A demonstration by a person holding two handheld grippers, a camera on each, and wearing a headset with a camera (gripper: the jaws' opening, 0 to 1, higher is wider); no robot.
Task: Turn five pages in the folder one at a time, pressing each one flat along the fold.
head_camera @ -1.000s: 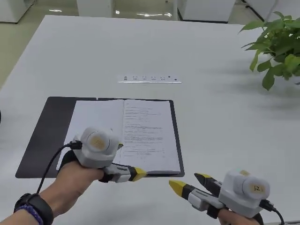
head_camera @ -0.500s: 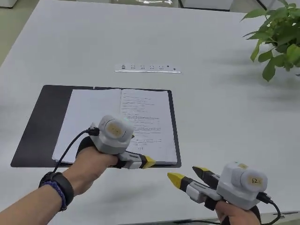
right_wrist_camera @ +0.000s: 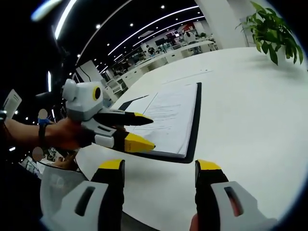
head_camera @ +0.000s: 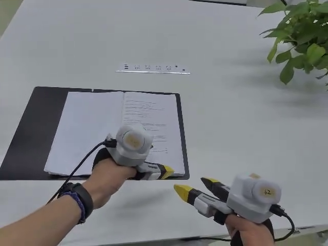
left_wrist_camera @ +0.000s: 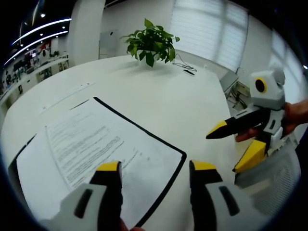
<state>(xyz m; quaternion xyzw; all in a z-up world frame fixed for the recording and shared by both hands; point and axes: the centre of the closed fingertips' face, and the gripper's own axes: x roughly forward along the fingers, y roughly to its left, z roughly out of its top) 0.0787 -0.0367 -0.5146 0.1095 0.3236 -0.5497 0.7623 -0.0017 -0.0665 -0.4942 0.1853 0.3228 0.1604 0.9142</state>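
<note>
While the folder (head_camera: 31, 133) lies open, left gripper (head_camera: 166, 170), perhaps touching it, and right gripper (head_camera: 193, 185) gape empty.

- worktop (head_camera: 246, 128): smooth, matt white;
- folder (head_camera: 25, 138): matt black cover; pages (head_camera: 87, 128) of thin white paper, partly printed;
- left claw (head_camera: 167, 171) and right claw (head_camera: 195, 185): smooth grey plastic, yellow tips.

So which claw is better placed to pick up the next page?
The left. The left claw is open right at the bottom corner of the printed page, jaws either side of the folder edge. The right claw, also open, hovers off the folder over bare table.
</note>
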